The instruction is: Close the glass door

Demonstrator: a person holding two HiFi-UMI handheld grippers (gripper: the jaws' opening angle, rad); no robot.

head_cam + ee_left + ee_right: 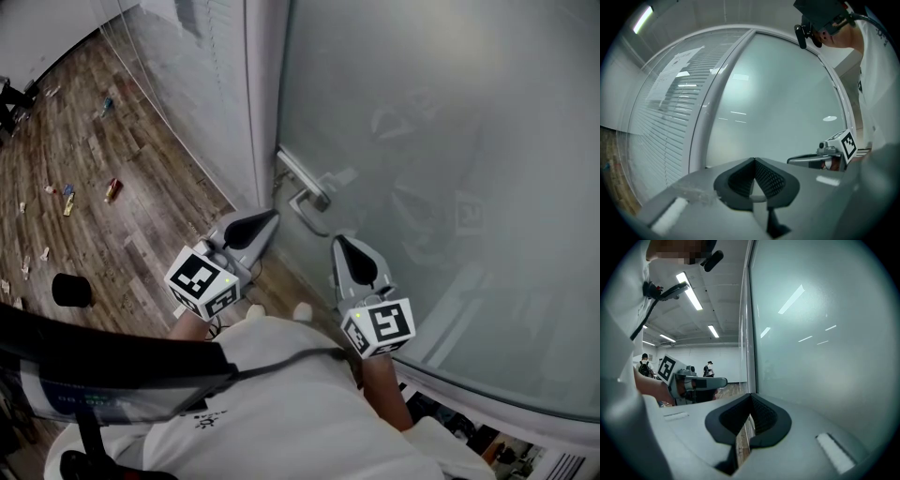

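The frosted glass door [441, 141] fills the right of the head view; its edge lies close beside a white frame post [265, 94]. A metal lever handle [305, 187] sticks out near that edge. My left gripper [265, 220] is shut and empty, its tip just below and left of the handle. My right gripper [342, 246] is shut too, its tip below and right of the handle, near the glass. Neither touches the handle. The left gripper view shows shut jaws [753, 160] facing the door [778, 103]. In the right gripper view the shut gripper [751, 396] points along the glass [820, 333].
A glass partition with blinds [187, 56] stands left of the post. Wooden floor [112, 141] with scattered scraps [112, 190] and a black round object [71, 290] lies to the left. People [708, 369] stand far off in the room.
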